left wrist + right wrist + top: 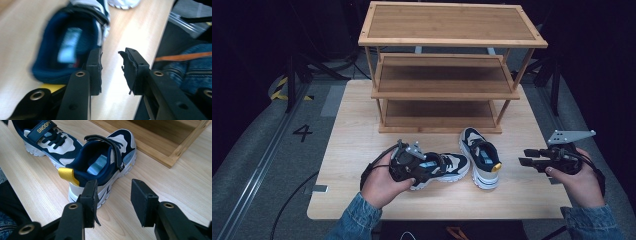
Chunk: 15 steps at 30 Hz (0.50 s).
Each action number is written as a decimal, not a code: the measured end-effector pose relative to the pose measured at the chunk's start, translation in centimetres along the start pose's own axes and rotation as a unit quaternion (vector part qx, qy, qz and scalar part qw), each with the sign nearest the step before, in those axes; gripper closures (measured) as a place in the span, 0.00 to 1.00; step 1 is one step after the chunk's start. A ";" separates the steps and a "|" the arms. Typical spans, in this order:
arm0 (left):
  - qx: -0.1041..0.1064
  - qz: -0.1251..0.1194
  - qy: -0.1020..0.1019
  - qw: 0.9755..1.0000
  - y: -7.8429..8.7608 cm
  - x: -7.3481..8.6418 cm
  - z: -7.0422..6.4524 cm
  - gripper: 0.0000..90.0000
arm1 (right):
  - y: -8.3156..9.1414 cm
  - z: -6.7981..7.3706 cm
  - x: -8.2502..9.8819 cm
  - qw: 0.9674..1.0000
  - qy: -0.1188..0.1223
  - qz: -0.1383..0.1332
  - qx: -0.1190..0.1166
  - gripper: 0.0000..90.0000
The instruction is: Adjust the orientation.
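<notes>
Shoes are the job, two navy/white sneakers on the tabletop (347, 150) in front of the bamboo rack (447, 65), prob. headed for one of its shelves; none is on it yet. Step in hand, as I read it: getting hold of the left sneaker (439, 167), which lies sideways w/ toe pointing toward the other one. My left gripper (404, 162) sits right at its heel end. In the left gripper view the jaws stand partly apart w/ bare wood showing through the gap; the blurred navy heel collar (67, 47) is beside the left-hand pad (95, 67), not between the two. So nothing gripped there.

Right sneaker (482, 157) stands upright just beside the first, toe toward the rack, yellow heel tab (67, 176) facing me. My right gripper (529, 156) hangs off to that shoe's right, near but clear of it, jaws partly apart and empty; in the right gripper view its left-hand pad overlaps the heel sole, but no contact that I can tell.

Next move, my guess: shift the left gripper so one pad goes inside the collar and one outside, then close on the heel wall. Needs care, soft collar could slip.

Pose: left hand wrapped round its gripper, pointing right and a bit down across the tabletop. Right hand is held level above the tabletop edge, gripper pointing left toward the shoes, grey plate (569, 136) on top.
</notes>
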State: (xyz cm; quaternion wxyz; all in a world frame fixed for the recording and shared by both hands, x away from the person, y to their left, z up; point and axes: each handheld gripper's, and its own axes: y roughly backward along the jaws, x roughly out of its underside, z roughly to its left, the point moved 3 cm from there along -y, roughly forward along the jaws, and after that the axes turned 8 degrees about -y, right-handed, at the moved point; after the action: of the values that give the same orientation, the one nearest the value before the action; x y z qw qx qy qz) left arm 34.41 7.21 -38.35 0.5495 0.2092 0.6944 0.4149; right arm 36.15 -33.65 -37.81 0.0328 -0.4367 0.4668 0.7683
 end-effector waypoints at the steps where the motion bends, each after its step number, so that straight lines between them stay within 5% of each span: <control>1: -0.010 -0.006 0.002 1.000 0.5 0.0 0.3 0.73 | 0.0 0.1 0.1 1.000 -0.002 0.002 -0.001 0.64; 8: -0.053 -0.033 0.032 0.998 1.7 0.6 2.5 0.69 | 0.2 0.0 0.7 1.000 -0.006 0.004 0.006 0.64; 11: -0.080 -0.026 0.030 0.996 1.3 0.5 3.5 0.59 | 0.4 -0.1 1.0 1.000 -0.011 0.005 0.009 0.64; 15: -0.071 -0.020 0.020 0.997 -0.2 -0.2 4.4 0.55 | 0.4 -0.1 1.5 1.000 -0.018 0.010 0.012 0.63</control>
State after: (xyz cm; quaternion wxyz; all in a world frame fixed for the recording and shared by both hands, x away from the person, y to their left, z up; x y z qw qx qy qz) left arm 38.68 8.49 -38.61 0.5570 0.1476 0.6784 0.4558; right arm 35.10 -34.54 -38.64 0.0388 -0.4177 0.4801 0.7704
